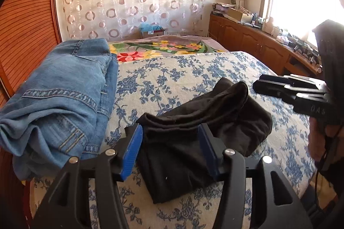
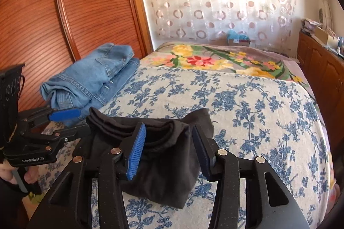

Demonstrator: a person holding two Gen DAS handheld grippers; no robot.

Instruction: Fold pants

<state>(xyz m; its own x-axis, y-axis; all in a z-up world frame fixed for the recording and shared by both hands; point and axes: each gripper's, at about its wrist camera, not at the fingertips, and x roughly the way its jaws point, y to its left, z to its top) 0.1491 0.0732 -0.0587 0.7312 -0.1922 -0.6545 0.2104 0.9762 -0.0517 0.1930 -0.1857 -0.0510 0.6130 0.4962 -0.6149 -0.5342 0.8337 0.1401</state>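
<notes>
Black pants [image 1: 193,128], folded into a compact bundle, are laid on the floral bed [image 1: 193,70] beside folded jeans [image 1: 60,100]; left gripper [image 1: 169,151] and right gripper [image 2: 169,151] are held released, jaws parted astride the cloth; final fold judged done, withdrawal being called for next

Black pants [image 1: 193,134] folded small on floral bedspread [image 1: 193,76]

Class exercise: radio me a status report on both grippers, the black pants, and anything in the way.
Left gripper open, right gripper open, pads off the cloth. Black pants folded in a bundle on the bedspread. Folded jeans lie beside, clear.
</notes>
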